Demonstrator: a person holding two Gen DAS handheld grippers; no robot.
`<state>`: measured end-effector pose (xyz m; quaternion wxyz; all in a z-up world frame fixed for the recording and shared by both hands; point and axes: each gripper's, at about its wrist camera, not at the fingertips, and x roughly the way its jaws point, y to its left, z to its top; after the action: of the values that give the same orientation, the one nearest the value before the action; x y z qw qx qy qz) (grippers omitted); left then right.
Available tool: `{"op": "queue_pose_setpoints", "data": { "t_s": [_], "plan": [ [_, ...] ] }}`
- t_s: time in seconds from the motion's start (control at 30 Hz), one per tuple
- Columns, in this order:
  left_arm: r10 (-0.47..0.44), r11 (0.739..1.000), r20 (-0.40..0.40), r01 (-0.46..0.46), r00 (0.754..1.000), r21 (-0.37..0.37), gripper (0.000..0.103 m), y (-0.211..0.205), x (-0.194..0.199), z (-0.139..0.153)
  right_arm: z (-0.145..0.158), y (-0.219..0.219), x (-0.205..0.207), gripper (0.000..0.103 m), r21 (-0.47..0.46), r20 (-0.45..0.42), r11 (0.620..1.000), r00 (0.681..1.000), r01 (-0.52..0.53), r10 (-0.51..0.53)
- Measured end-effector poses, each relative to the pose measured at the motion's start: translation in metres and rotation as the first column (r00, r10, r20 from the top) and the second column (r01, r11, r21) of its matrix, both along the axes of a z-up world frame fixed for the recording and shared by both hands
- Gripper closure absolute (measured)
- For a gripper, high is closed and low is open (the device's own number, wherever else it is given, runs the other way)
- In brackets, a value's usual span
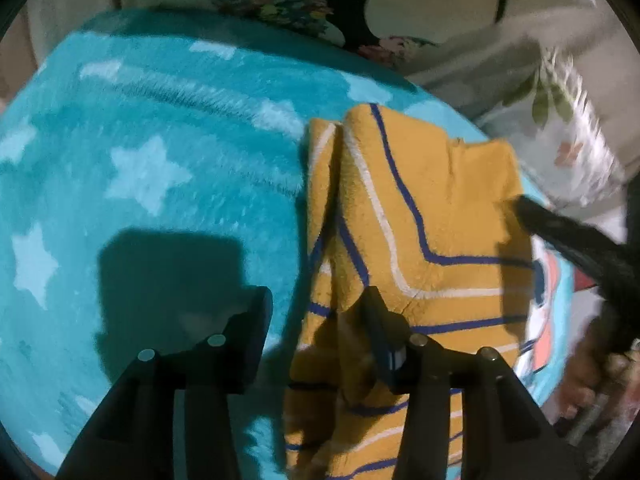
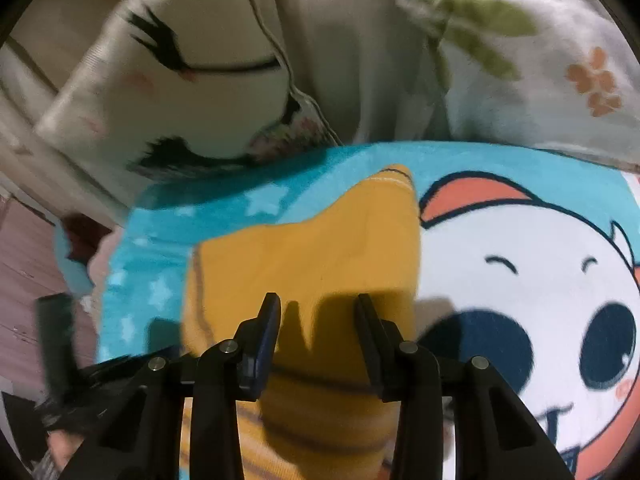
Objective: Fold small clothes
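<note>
A small mustard-yellow garment [image 1: 420, 216] with blue and white stripes lies partly folded on a teal star-patterned blanket [image 1: 160, 168]. My left gripper [image 1: 318, 300] is open just above the garment's left edge, its right finger over the cloth. In the right wrist view the garment [image 2: 320, 256] lies beneath my right gripper [image 2: 318, 308], which is open and hovers over the cloth. The right gripper's dark arm [image 1: 576, 240] enters the left wrist view at the garment's right side.
The blanket carries a large white cartoon face [image 2: 520, 304] right of the garment. Pillows with eyelash [image 2: 192, 80] and floral [image 2: 540, 60] prints lie behind. The blanket edge and pinkish floor [image 2: 28, 272] show at left.
</note>
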<state>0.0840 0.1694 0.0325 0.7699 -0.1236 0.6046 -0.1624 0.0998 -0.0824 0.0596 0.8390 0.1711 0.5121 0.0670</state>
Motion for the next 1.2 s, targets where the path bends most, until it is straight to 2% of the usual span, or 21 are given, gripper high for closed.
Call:
{"op": "queue_pose_setpoints", "data": {
  "t_s": [0.07, 0.13, 0.23, 0.4, 0.47, 0.6, 0.67, 0.73, 0.83, 0.93, 1.03, 1.13, 1.2],
  "plan": [
    [0.012, 0.999, 0.0, -0.012, 1.0, -0.031, 0.056, 0.009, -0.005, 0.004, -0.01, 0.005, 0.01, 0.061, -0.019, -0.03, 1.0, 0.999, -0.018, 0.017],
    [0.018, 1.0, 0.027, -0.017, 0.999, -0.021, 0.056, 0.019, -0.014, 0.013, -0.013, 0.008, 0.015, 0.061, -0.039, -0.04, 0.999, 0.999, -0.027, 0.025],
    [0.027, 1.0, 0.06, -0.028, 0.998, 0.014, 0.056, 0.036, -0.026, 0.027, 0.002, 0.014, 0.007, 0.061, -0.029, -0.01, 0.999, 0.999, -0.041, 0.041],
    [0.06, 0.997, 0.093, -0.063, 0.994, 0.034, 0.054, 0.064, -0.048, 0.042, 0.029, 0.053, -0.031, 0.062, -0.014, 0.034, 0.986, 0.986, -0.164, 0.164],
    [0.073, 0.995, 0.116, -0.08, 0.991, 0.061, 0.051, 0.071, -0.056, 0.046, 0.026, 0.077, -0.047, 0.068, -0.023, 0.028, 0.974, 0.974, -0.226, 0.227],
    [0.092, 0.992, 0.13, -0.102, 0.987, 0.077, 0.05, 0.077, -0.063, 0.048, -0.002, 0.115, -0.058, 0.069, -0.049, -0.037, 0.954, 0.955, -0.294, 0.293],
    [0.095, 0.991, 0.139, -0.108, 0.986, 0.083, 0.048, 0.077, -0.067, 0.049, -0.02, 0.127, -0.054, 0.069, -0.083, -0.078, 0.95, 0.953, -0.3, 0.294],
    [0.096, 0.989, 0.148, -0.111, 0.984, 0.095, 0.047, 0.077, -0.068, 0.05, -0.026, 0.13, -0.049, 0.069, -0.095, -0.067, 0.953, 0.957, -0.289, 0.284],
    [0.096, 0.988, 0.167, -0.115, 0.981, 0.105, 0.044, 0.08, -0.076, 0.054, -0.017, 0.124, -0.049, 0.069, -0.047, -0.06, 0.965, 0.965, -0.257, 0.254],
    [0.096, 0.989, 0.177, -0.115, 0.979, 0.098, 0.039, 0.082, -0.082, 0.054, -0.005, 0.128, -0.064, 0.069, -0.054, -0.033, 0.958, 0.959, -0.282, 0.28],
    [0.089, 0.991, 0.167, -0.105, 0.982, 0.086, 0.039, 0.083, -0.084, 0.049, 0.004, 0.129, -0.089, 0.069, -0.058, -0.004, 0.955, 0.956, -0.292, 0.292],
    [0.066, 0.993, 0.139, -0.078, 0.988, 0.083, 0.039, 0.079, -0.087, 0.04, 0.014, 0.104, -0.114, 0.069, -0.004, 0.035, 0.976, 0.976, -0.216, 0.216],
    [0.048, 0.996, 0.124, -0.057, 0.991, 0.066, 0.039, 0.075, -0.09, 0.034, 0.017, 0.071, -0.127, 0.067, 0.036, 0.062, 0.993, 0.992, -0.109, 0.107]
  ]
}}
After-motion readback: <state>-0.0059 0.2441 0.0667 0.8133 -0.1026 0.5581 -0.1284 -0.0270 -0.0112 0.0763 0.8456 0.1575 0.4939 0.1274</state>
